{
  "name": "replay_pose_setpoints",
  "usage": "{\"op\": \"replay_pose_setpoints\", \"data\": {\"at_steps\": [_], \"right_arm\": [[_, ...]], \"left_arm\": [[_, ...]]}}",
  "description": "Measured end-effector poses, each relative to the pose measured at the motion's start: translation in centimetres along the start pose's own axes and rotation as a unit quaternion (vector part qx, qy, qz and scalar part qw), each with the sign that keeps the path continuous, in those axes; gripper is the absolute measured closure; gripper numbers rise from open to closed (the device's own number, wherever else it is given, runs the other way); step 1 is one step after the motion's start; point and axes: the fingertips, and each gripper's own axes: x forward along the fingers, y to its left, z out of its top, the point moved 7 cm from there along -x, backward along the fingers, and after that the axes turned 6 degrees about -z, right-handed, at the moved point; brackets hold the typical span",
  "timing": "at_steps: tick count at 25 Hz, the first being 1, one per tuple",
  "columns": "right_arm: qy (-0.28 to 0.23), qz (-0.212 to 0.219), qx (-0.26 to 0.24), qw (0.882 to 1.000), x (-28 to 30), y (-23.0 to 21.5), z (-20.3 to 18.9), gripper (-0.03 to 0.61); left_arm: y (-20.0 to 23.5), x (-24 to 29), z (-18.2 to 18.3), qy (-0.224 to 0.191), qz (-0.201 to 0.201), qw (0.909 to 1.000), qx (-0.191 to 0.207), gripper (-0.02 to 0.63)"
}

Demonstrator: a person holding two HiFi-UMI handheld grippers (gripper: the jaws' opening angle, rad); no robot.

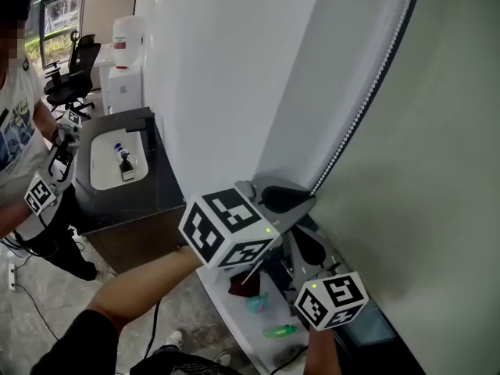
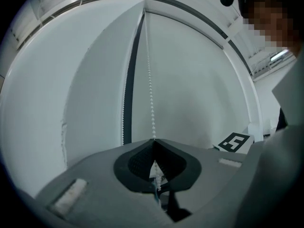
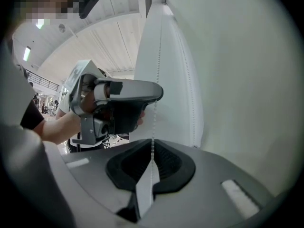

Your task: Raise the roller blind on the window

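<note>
One chain (image 2: 151, 89) in left claw (image 2: 153, 141) (upper) and right claw (image 3: 152, 141)

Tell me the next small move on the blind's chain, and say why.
Probably draw the left gripper straight down. Its jaws are shut on the bead chain, above the right gripper, whose jaws pinch the same chain lower down. With the upper grip set, a downward pull should feed the chain along; the right jaws would likely need to let go next.
</note>
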Motion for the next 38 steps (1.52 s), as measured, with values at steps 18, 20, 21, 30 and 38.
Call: {"op": "replay_pose_setpoints", "data": {"at_steps": [18, 20, 21, 30, 38], "right_arm": [[-0.099, 0.055, 0.021, 0.993, 0.6, -2.2, 13.3, 0.450], [-0.103, 0.055, 0.019, 0.993, 0.8, -2.2, 14.1, 0.468], [-0.105, 0.055, 0.017, 0.993, 0.9, -2.2, 14.4, 0.496], [-0.123, 0.052, 0.015, 0.991, 1.1, -2.1, 13.7, 0.571], [-0.077, 0.046, 0.004, 0.996, -0.2, -1.7, 7.5, 0.571]], "left_arm": [[-0.4, 0.0, -13.8, 0.102, -0.033, 0.9928, -0.054, 0.604], [-0.3, 0.0, -13.7, 0.105, -0.034, 0.9926, -0.052, 0.604], [-0.2, -0.1, -13.6, 0.107, -0.033, 0.9925, -0.050, 0.604], [0.1, -2.2, -13.5, 0.074, -0.064, 0.9899, -0.103, 0.585], [0.0, -4.3, -2.2, -0.064, -0.075, 0.9915, -0.085, 0.500]]}}
